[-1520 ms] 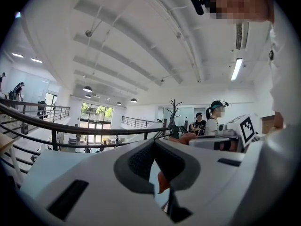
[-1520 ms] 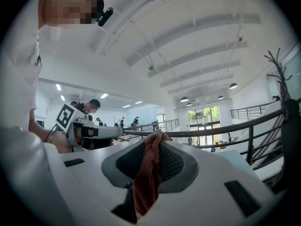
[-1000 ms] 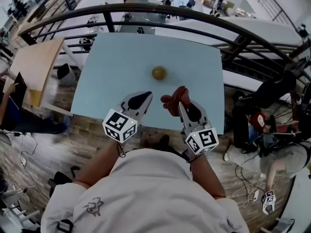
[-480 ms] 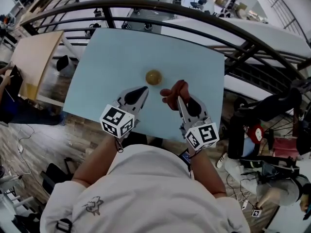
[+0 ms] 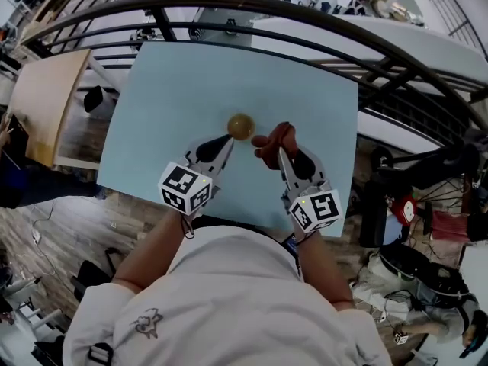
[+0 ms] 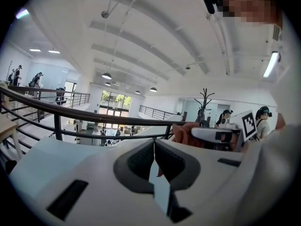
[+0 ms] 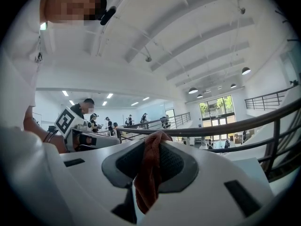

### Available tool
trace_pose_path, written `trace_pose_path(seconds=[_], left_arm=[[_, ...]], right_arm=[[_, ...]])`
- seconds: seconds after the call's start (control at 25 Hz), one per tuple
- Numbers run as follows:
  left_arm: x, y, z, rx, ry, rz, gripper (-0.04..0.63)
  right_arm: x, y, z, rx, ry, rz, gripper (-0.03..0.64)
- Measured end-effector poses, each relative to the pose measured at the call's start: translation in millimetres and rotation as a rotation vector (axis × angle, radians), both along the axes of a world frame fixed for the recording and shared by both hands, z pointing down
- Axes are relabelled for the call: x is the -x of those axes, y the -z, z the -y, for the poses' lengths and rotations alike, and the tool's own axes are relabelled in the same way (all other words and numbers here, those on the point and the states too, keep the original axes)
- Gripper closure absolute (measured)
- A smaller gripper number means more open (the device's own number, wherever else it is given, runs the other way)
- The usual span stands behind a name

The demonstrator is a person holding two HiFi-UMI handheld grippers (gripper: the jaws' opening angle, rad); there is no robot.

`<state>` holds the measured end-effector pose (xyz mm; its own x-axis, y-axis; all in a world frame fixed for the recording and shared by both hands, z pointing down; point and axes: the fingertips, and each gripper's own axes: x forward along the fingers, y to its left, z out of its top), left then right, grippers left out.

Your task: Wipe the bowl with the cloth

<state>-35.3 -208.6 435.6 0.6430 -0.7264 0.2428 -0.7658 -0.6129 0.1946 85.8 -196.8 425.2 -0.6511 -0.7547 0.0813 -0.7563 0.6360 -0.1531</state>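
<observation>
A small yellow-brown bowl (image 5: 240, 126) sits near the middle of the pale blue table (image 5: 175, 90). My left gripper (image 5: 228, 139) is just below and left of the bowl, its tips close to the rim; its jaws are shut with nothing between them (image 6: 154, 142). My right gripper (image 5: 279, 152) is to the right of the bowl, shut on a rust-red cloth (image 5: 272, 143) that bunches above the tips. In the right gripper view the cloth (image 7: 149, 173) hangs pinched between the pads. Both grippers point upward, so neither gripper view shows the bowl.
A dark curved railing (image 5: 305, 17) runs behind the table's far edge. A wooden table (image 5: 42, 101) stands to the left. Bags, a chair and cables lie on the floor at right (image 5: 412, 204). The person's torso (image 5: 229, 303) fills the bottom of the head view.
Both grippers have moved forward toward the bowl; the left tips now sit right by it. The right gripper still holds the cloth.
</observation>
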Motion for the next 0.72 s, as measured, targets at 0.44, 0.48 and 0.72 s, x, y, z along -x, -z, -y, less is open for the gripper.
trace_pose_path(seconds=[0.44,0.48,0.72], left_arm=[[6,-43,48,0.091,-0.056,0.03,0.58],[9,-47,52,0.099,-0.056,0.027,0.58],[9,-74,60,0.157,-0.066,0.019,0.545]], right_arm=[[11,-41,50,0.081,-0.039,-0.013,0.529],[14,-45,53,0.087,-0.04,-0.021,0.528],[15,-78,60,0.144,-0.051,-0.053,0.529]])
